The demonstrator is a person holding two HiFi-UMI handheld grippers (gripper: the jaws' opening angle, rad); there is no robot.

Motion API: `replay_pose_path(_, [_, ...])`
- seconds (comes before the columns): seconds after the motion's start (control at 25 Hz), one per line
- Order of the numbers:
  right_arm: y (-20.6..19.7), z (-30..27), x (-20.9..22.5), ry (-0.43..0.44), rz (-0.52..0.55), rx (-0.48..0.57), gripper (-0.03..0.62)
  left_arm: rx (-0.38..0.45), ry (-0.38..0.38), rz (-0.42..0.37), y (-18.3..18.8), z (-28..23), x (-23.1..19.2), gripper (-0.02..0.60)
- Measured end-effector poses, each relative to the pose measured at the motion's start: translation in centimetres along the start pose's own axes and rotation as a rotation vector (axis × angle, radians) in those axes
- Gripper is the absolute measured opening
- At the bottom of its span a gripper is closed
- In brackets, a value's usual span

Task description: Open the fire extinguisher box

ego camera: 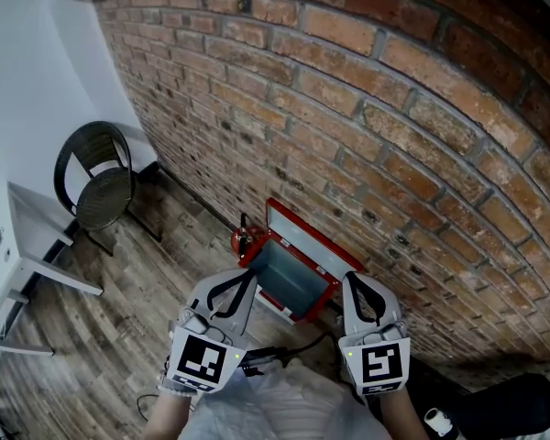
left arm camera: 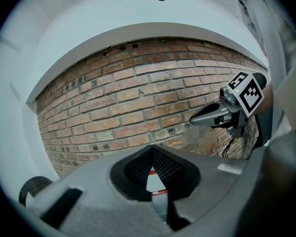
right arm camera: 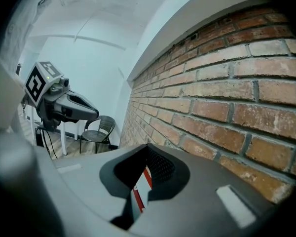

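left gripper [ego camera: 247, 280] and right gripper [ego camera: 350, 281] hovered by the fire extinguisher box [ego camera: 291, 280] at the brick wall [ego camera: 394, 108], both jaws pressed together; their own views caught only a red sliver of box.

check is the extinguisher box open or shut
Open: the box has its lid raised back against the wall, grey inside showing.

The red metal fire extinguisher box [ego camera: 286, 278] has both side edges covered by the grey left gripper [ego camera: 249, 278] and right gripper [ego camera: 346, 280]; the white table [ego camera: 32, 236] is cut off at the left.
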State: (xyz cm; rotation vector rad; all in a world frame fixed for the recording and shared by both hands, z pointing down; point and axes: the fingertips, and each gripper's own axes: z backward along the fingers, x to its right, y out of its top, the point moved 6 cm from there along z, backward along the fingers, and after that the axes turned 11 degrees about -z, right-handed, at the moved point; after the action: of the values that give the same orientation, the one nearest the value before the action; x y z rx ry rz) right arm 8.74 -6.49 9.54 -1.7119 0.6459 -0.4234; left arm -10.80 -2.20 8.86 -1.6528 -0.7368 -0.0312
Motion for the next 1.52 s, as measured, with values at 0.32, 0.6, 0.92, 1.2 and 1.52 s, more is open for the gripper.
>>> replay_pose_path(0.32, [-0.1, -0.1, -0.3, 0.022, 0.036, -0.011, 0.008, -0.012, -0.006, -0.004, 0.0, 0.0, 0.0, -0.002])
replay_pose_path(0.6, [-0.1, -0.1, -0.3, 0.027, 0.038, -0.008, 0.008, -0.004, -0.016, -0.015, 0.1, -0.3, 0.3, -0.002])
replay_pose_path(0.92, [-0.2, 0.0, -0.1, 0.028, 0.038, -0.02, 0.008, -0.002, -0.02, -0.018, 0.3, -0.6, 0.4, -0.002])
replay_pose_path(1.2, [-0.3, -0.1, -0.1, 0.031, 0.038, -0.024, 0.008, -0.003, -0.025, -0.016, 0.3, -0.8, 0.6, -0.002])
replay_pose_path(1.52, [-0.6, -0.3, -0.3, 0.042, 0.04, -0.034, 0.008, -0.007, -0.033, -0.025, 0.3, -1.0, 0.7, -0.002])
